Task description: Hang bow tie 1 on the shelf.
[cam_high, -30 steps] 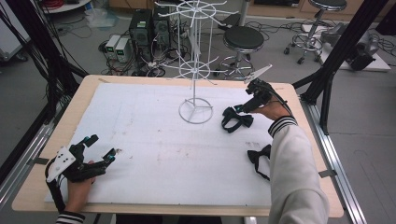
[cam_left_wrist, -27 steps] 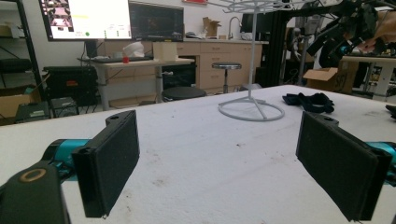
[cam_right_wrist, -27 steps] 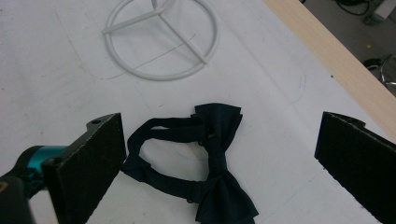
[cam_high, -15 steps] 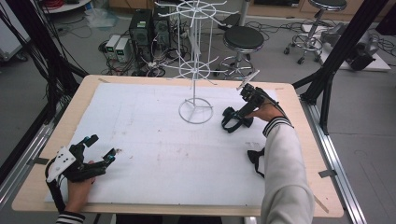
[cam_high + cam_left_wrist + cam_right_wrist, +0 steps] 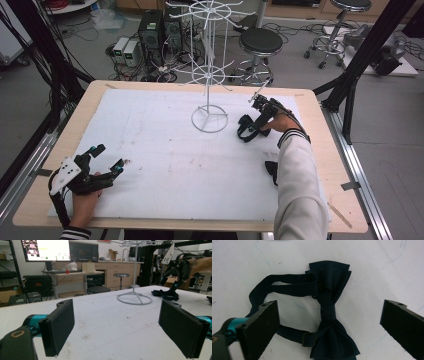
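Note:
A dark navy bow tie (image 5: 329, 312) with its strap looped lies flat on the white sheet, just right of the wire stand's round base (image 5: 210, 119). My right gripper (image 5: 329, 303) hangs low over it, pointing down, with the tie's knot between the two pads. The jaws have just been closing a little but stand wide, and neither pad touches the cloth. In the high view this gripper (image 5: 252, 125) is at the bow tie (image 5: 245, 131). My left gripper (image 5: 110, 156) rests open near the front left corner, with nothing between its pads (image 5: 60, 325).
The tall white wire rack (image 5: 209, 75) stands at the back centre of the table. A second dark bow tie (image 5: 271, 172) lies beside the right sleeve. The wooden table edge (image 5: 320, 125) borders the white sheet. A stool (image 5: 261, 42) and computers sit on the floor behind.
The right hand has come down and slightly left onto the bow tie by the stand. The left hand and gripper have stayed where they were.

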Available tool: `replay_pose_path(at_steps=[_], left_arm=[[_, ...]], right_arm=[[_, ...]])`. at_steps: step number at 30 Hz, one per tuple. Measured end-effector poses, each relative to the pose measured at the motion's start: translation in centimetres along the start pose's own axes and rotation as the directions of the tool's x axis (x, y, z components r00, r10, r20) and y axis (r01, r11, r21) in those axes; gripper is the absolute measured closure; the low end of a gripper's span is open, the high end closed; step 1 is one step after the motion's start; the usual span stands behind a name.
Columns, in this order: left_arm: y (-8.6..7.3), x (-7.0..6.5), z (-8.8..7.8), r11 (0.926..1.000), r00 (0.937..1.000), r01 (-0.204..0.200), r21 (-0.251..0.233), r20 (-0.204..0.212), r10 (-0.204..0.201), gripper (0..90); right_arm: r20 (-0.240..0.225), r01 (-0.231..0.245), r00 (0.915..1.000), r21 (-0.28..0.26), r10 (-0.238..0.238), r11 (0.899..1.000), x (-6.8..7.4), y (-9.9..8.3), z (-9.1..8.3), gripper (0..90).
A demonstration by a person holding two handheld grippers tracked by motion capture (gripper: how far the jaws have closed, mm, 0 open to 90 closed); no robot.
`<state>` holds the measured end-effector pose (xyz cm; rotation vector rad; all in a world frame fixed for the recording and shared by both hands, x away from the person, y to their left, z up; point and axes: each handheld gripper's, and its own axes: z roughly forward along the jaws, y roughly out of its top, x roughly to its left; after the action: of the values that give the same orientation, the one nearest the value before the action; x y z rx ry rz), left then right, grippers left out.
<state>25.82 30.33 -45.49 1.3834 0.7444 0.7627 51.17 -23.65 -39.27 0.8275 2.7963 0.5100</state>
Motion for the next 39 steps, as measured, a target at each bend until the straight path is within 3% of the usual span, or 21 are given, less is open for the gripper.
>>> replay_pose_path(at_steps=[13,15,17,24,30,37,39], left_arm=[[0.0,0.0,0.0,1.0000,1.0000,-0.002,0.002,-0.001,0.002,13.8],[0.0,0.0,0.0,1.0000,1.0000,0.000,0.000,-0.001,0.000,13.8],[0.0,0.0,0.0,1.0000,1.0000,0.000,0.000,-0.001,0.000,13.8],[0.0,0.0,0.0,1.0000,1.0000,0.001,0.000,-0.001,-0.001,13.8],[0.0,0.0,0.0,1.0000,1.0000,0.002,0.000,-0.002,-0.002,13.8],[0.0,0.0,0.0,1.0000,1.0000,0.000,0.001,0.000,0.000,13.8],[0.0,0.0,0.0,1.0000,1.0000,-0.003,0.002,0.000,0.003,13.8]], right_arm=[[0.001,-0.017,0.9999,0.032,0.017,0.999,-0.2,0.0,0.8,8.1],[-0.004,0.000,1.0000,0.044,0.000,0.999,-0.2,0.1,0.9,17.9],[-0.005,-0.002,1.0000,0.051,0.003,0.999,-0.3,0.1,0.9,19.8],[0.003,0.002,1.0000,0.084,-0.002,0.996,-0.2,0.2,1.2,40.4],[0.000,0.002,1.0000,0.112,-0.002,0.994,-0.2,0.1,1.5,46.4],[-0.024,-0.011,0.9996,0.110,0.014,0.994,-0.4,0.0,1.8,62.3],[-0.035,-0.004,0.9994,0.108,0.008,0.994,-0.4,0.0,1.7,72.5]])
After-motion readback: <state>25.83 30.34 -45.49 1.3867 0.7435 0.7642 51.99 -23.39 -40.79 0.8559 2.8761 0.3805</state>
